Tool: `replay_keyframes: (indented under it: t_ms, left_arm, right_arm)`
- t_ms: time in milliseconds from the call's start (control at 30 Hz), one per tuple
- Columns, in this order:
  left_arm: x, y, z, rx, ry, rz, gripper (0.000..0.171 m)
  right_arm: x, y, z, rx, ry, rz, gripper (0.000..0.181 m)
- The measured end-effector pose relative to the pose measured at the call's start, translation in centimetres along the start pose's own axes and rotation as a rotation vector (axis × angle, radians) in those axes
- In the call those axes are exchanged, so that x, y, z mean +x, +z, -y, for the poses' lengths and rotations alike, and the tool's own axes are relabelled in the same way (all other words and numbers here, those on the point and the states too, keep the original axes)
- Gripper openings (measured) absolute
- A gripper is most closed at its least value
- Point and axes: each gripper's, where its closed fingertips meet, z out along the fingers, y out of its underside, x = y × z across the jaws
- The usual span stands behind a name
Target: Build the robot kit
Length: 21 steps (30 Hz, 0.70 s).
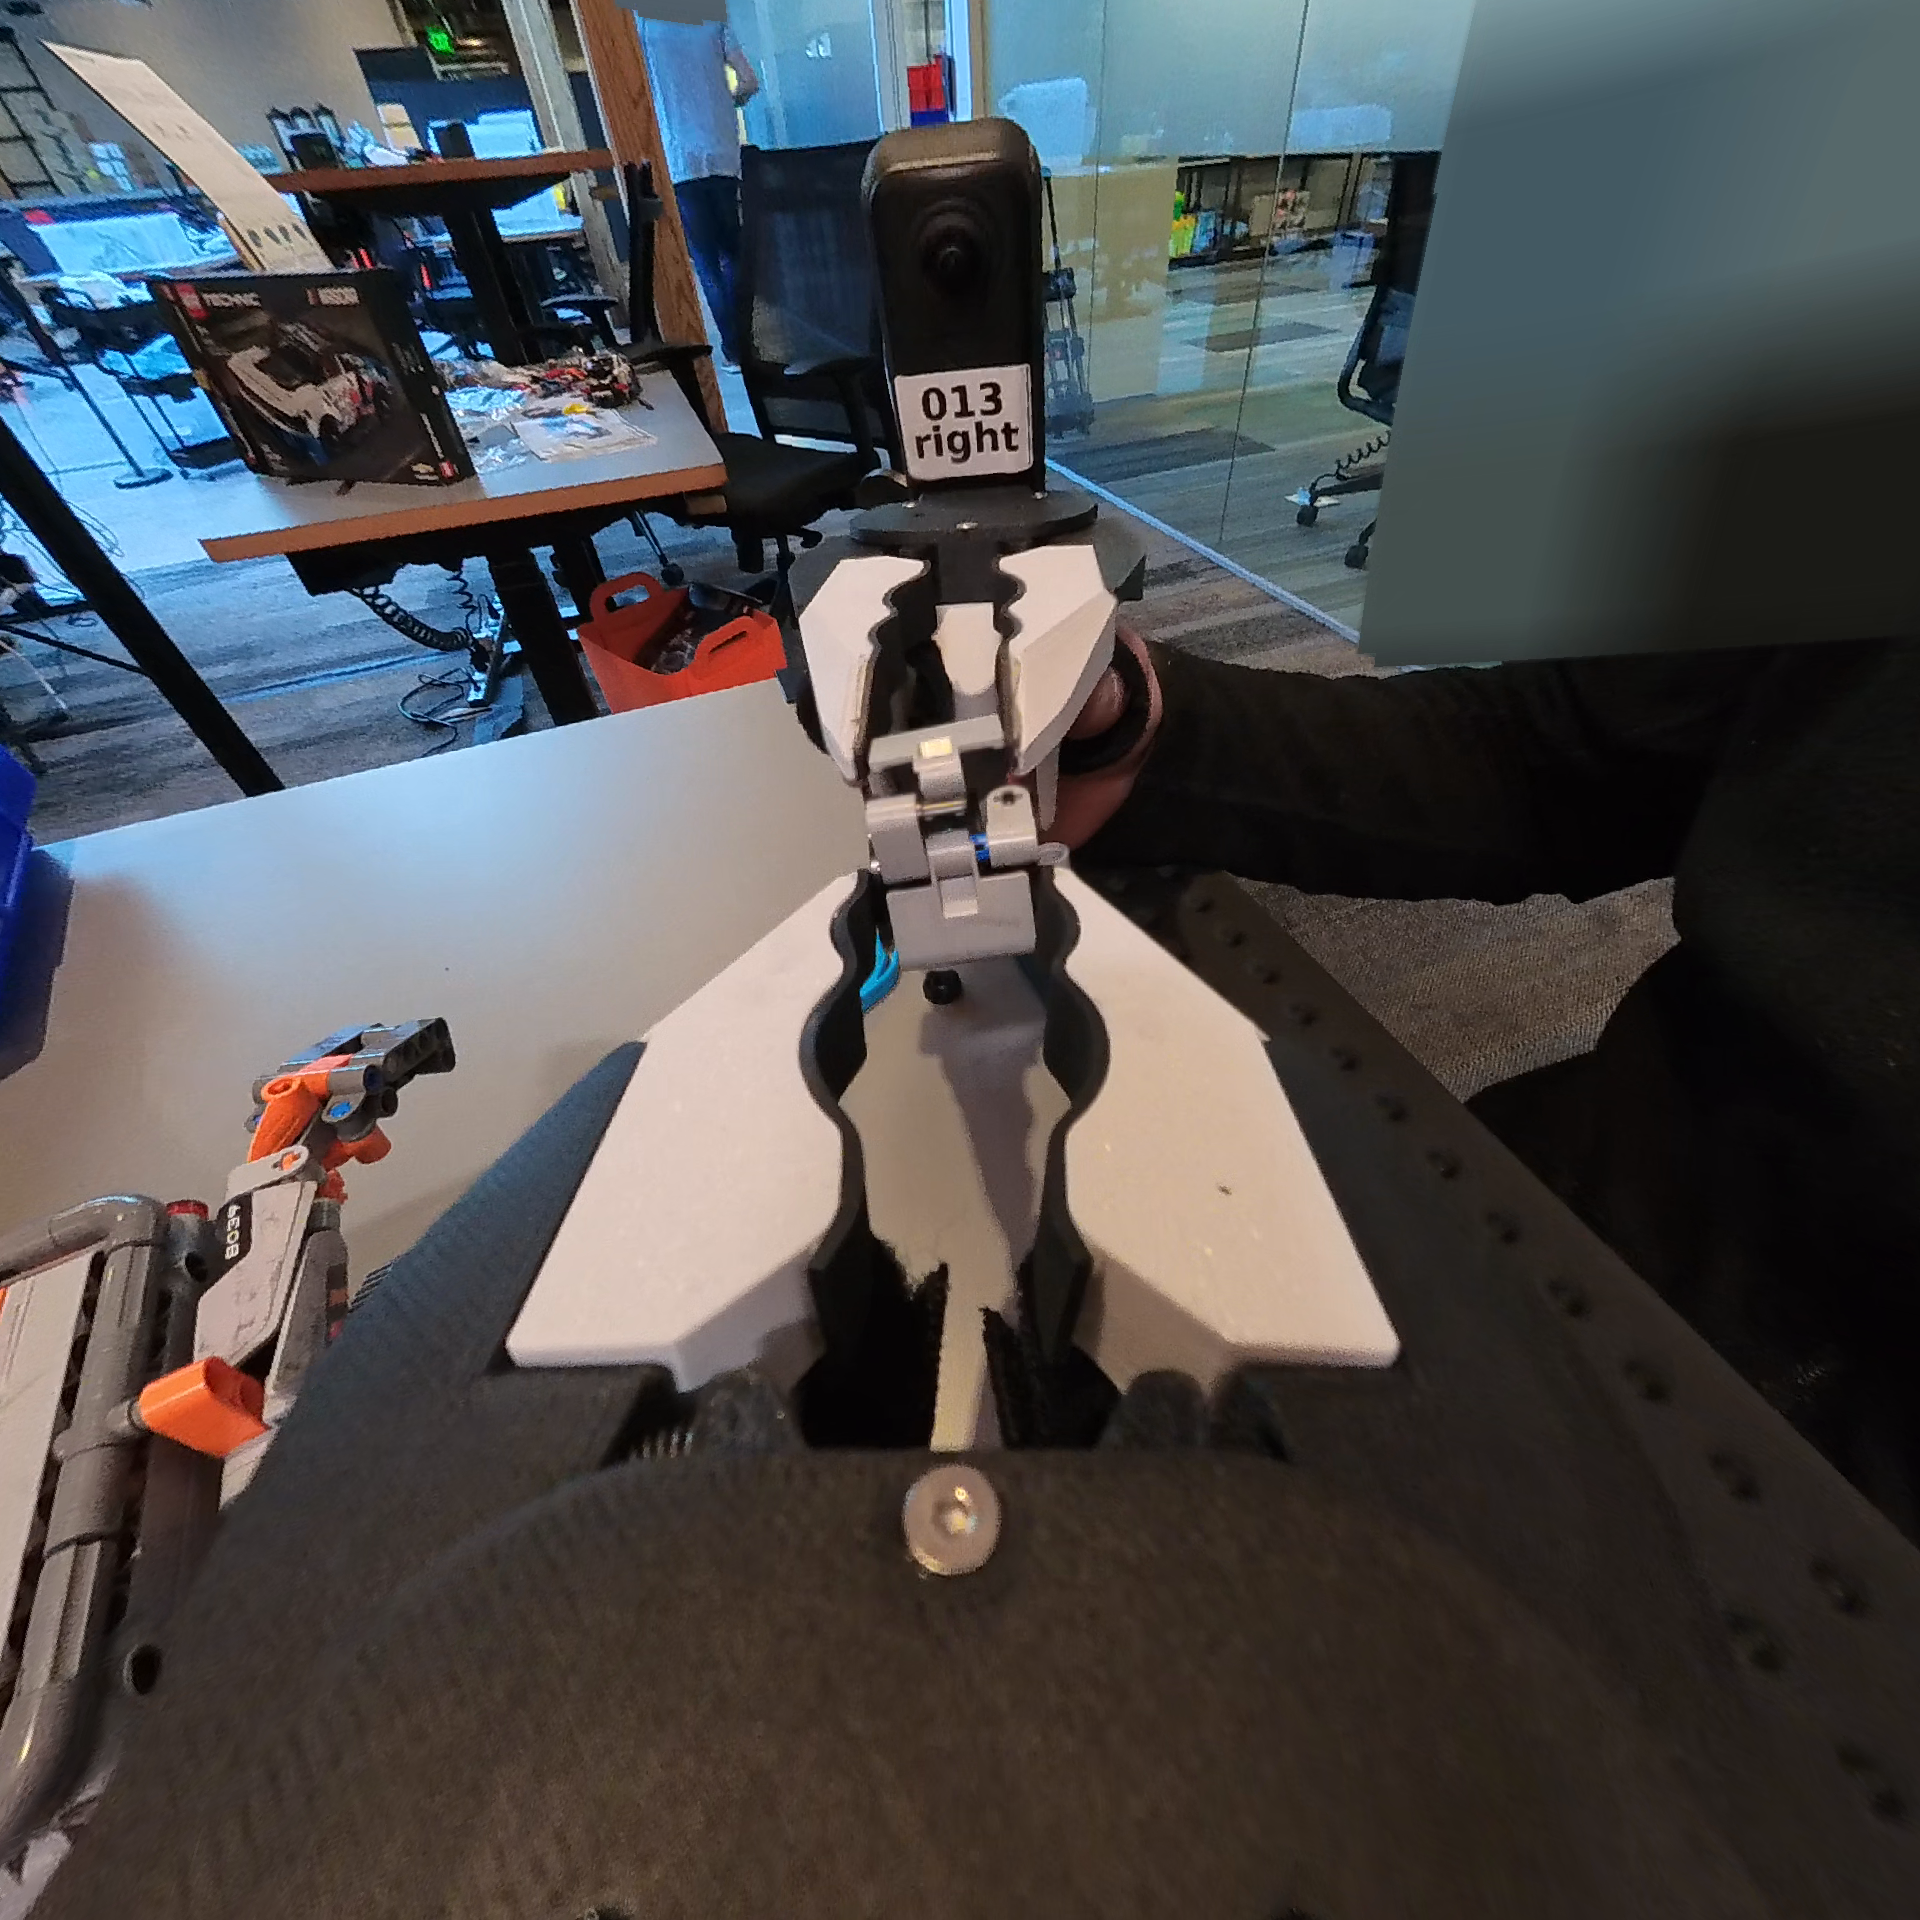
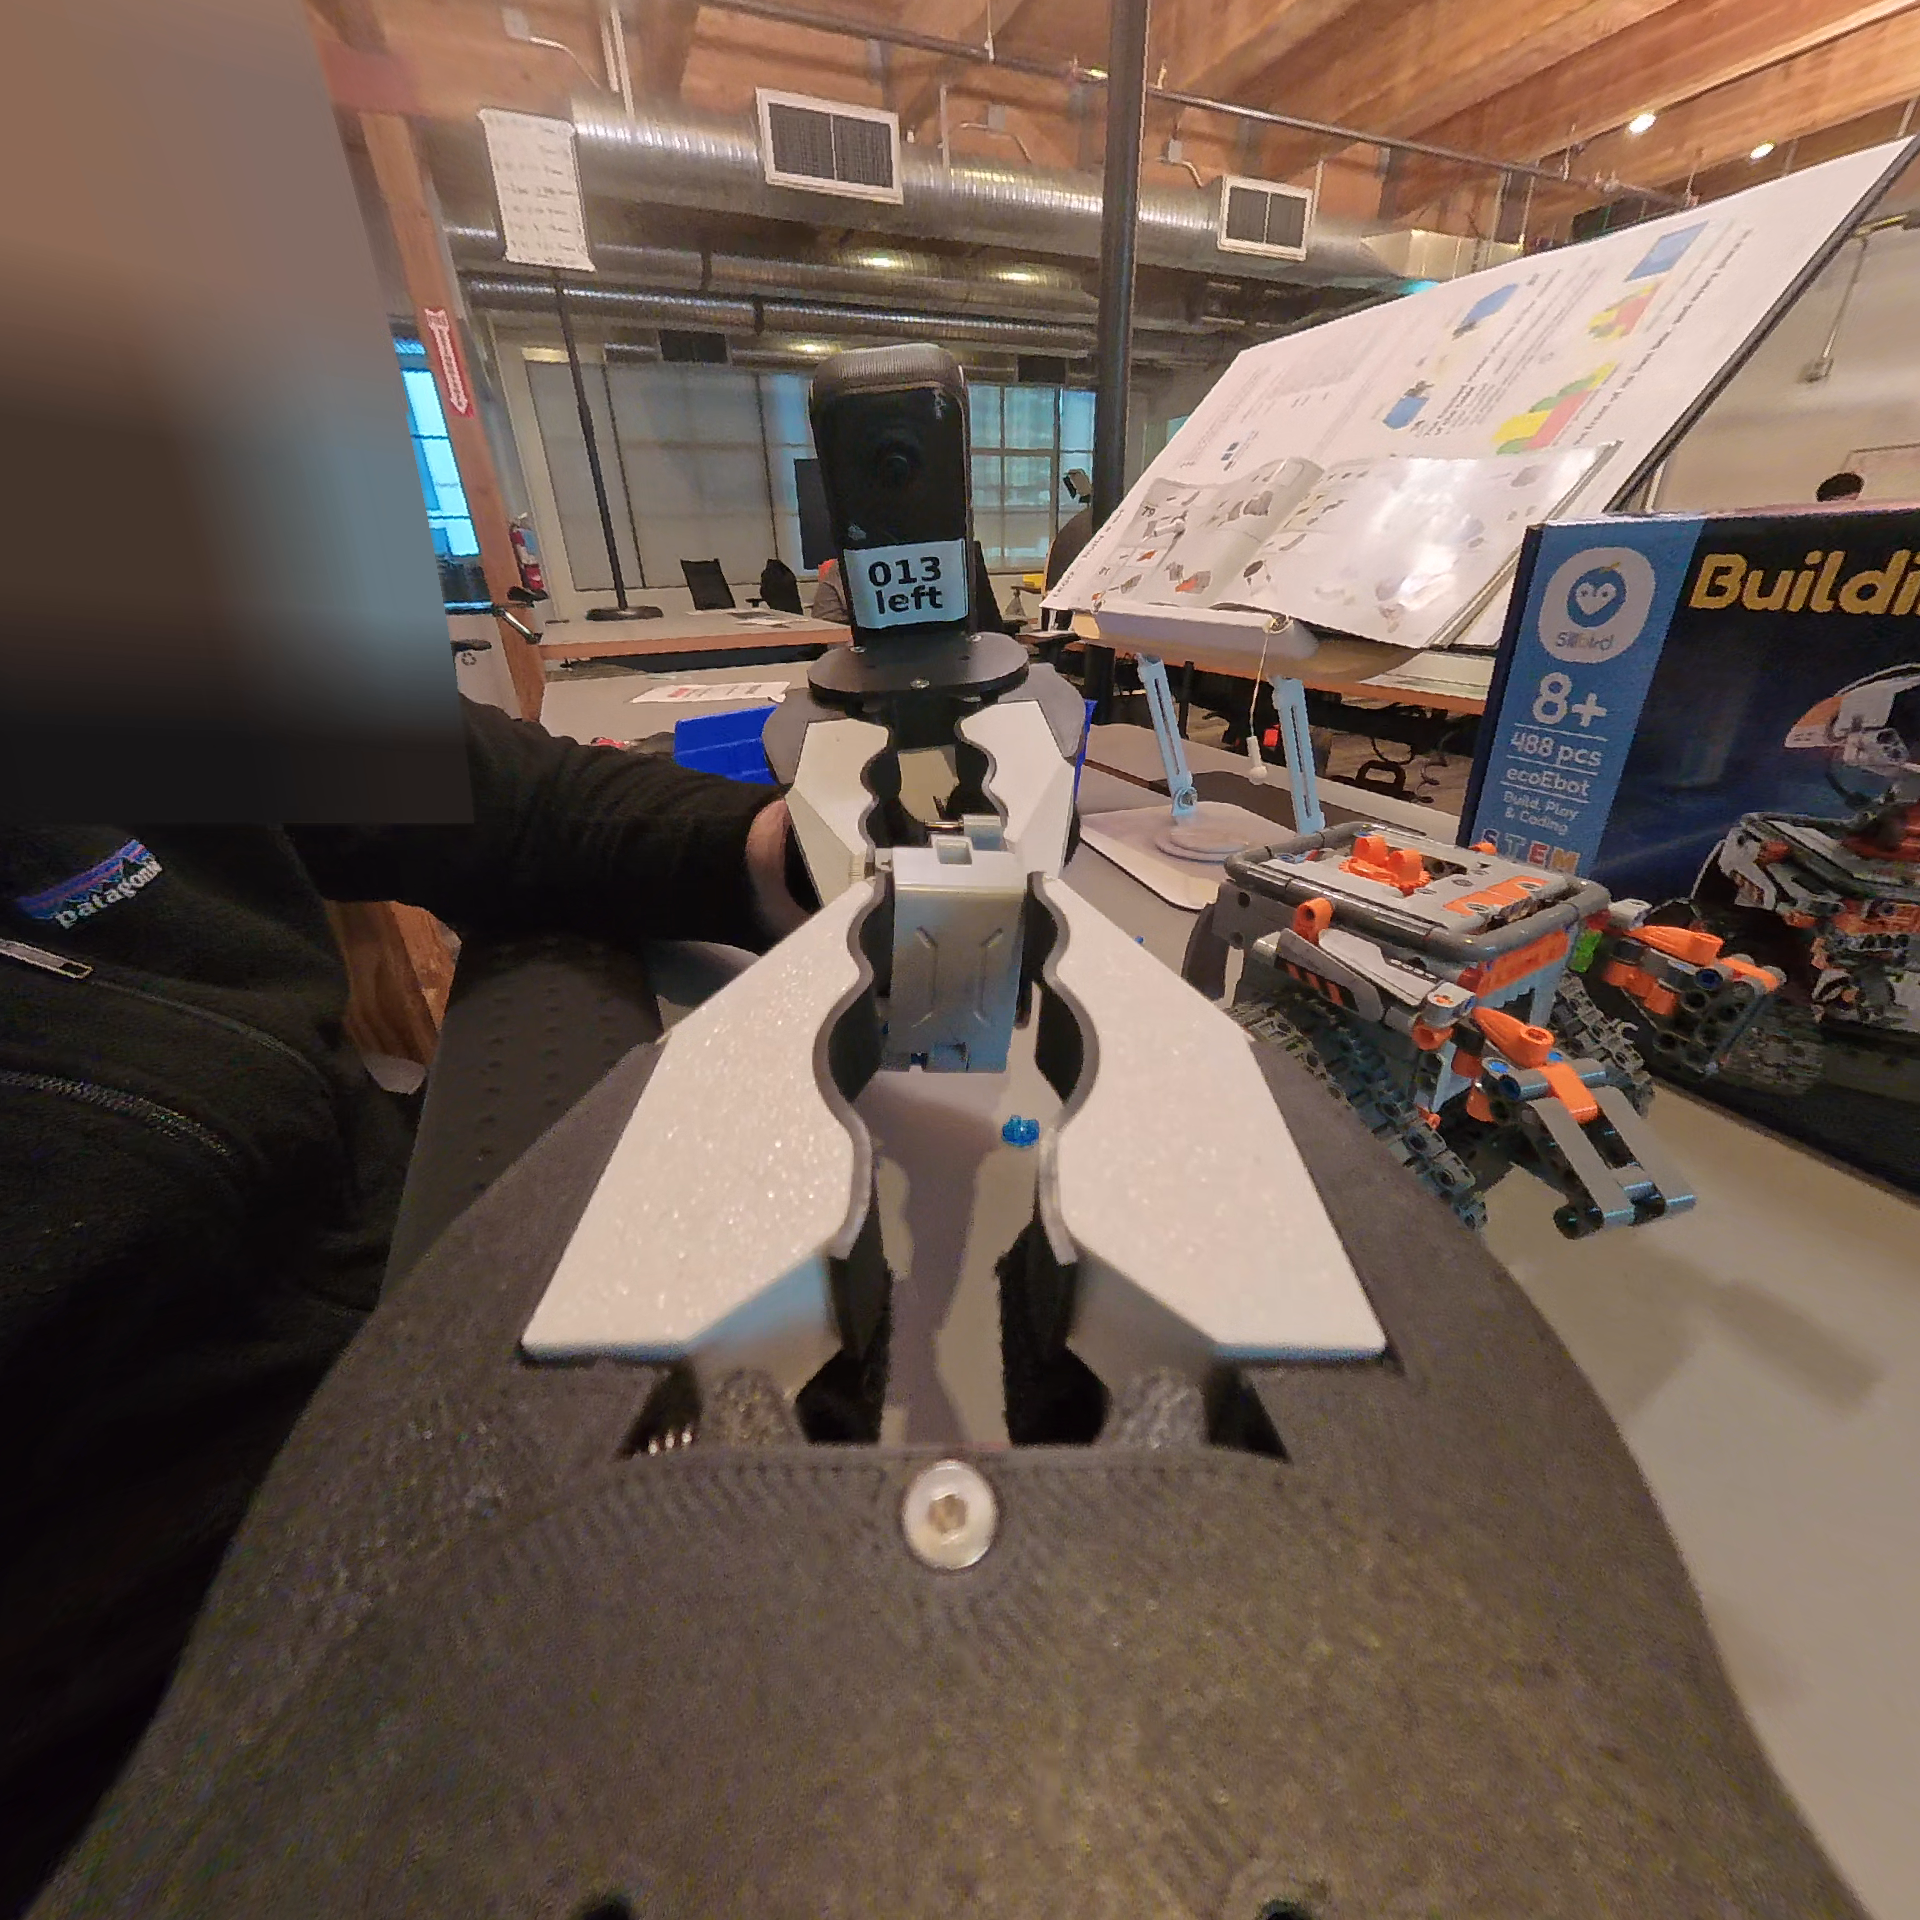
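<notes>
A small grey brick assembly (image 1: 961, 920) hangs in the air between my two grippers, which face each other tip to tip. My left gripper (image 1: 961, 891) is shut on its near, lower block. My right gripper (image 1: 940, 764) is shut on its far, upper part, with a hand and black sleeve (image 1: 1403, 769) behind it. In the right wrist view my right gripper (image 2: 954, 883) clamps the assembly's grey panelled block (image 2: 940, 977), and the left gripper (image 2: 951, 842) grips the far end. A small blue stud (image 2: 1018, 1130) shows just below the block.
A grey-and-orange tracked brick vehicle (image 2: 1434, 987) stands on the grey table (image 1: 416, 883), at my left in the left wrist view (image 1: 208, 1299). A blue kit box (image 2: 1714, 779) and an open instruction booklet on a stand (image 2: 1351, 540) stand behind it. A blue bin (image 1: 16, 914) is nearby. Both grippers' tips are close together, under 4 cm apart.
</notes>
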Motion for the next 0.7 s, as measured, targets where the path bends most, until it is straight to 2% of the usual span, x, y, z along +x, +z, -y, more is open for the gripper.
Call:
replay_keyframes:
  t_ms: [233,467,700]
  left_arm:
    - [-0.1,0.1,-0.5,-0.045,0.001,0.000,0.028]
    - [0.1,0.2,-1.1,-0.143,-0.004,-0.011,0.026]
    - [-0.2,0.1,-1.4,-0.183,0.020,0.007,0.025]
  right_arm:
    - [-0.1,0.1,-0.4,-0.034,-0.029,-0.004,0.022]
    - [-0.6,0.4,-0.8,-0.080,-0.092,0.000,0.022]
    - [-0.4,0.7,-0.6,-0.062,-0.013,0.000,0.022]
